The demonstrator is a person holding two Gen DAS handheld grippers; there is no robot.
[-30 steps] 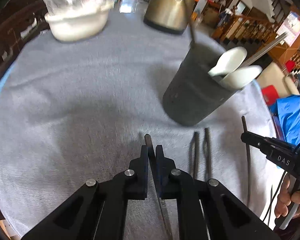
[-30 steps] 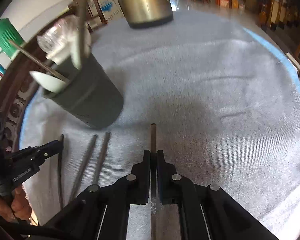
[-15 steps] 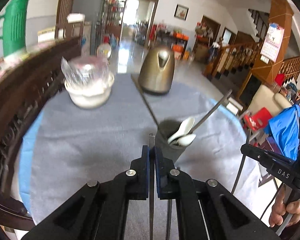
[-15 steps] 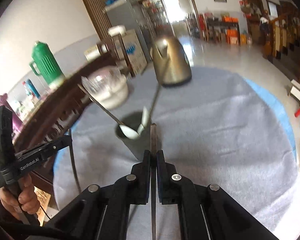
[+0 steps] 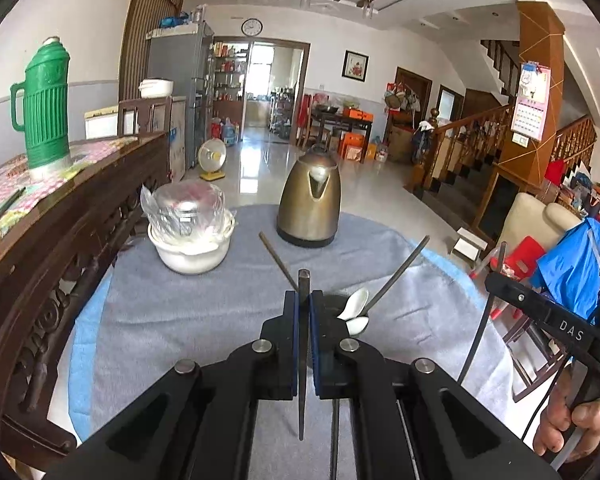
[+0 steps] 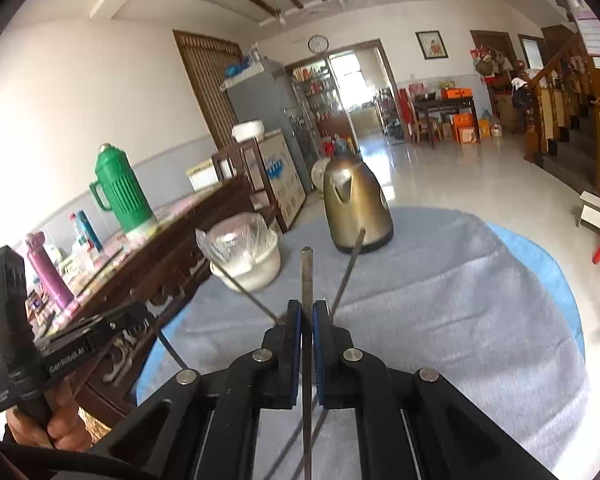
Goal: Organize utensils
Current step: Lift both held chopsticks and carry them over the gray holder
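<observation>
Both grippers lifted since earlier | left gripper (image 5: 303, 304), right gripper (image 6: 306, 312) each pinch a chopstick (image 5: 302, 360); spoons (image 5: 354, 306) only left view

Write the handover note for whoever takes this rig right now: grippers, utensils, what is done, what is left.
Left gripper: shut on a chopstick, raised over the table.
Right gripper: shut on a second chopstick, also raised.
Holder cup: on the grey cloth, mostly hidden behind the left fingers, already holding two white spoons and two chopsticks.
Left to do: drop both held chopsticks into the cup, then collect the loose chopsticks on the cloth below.
</observation>
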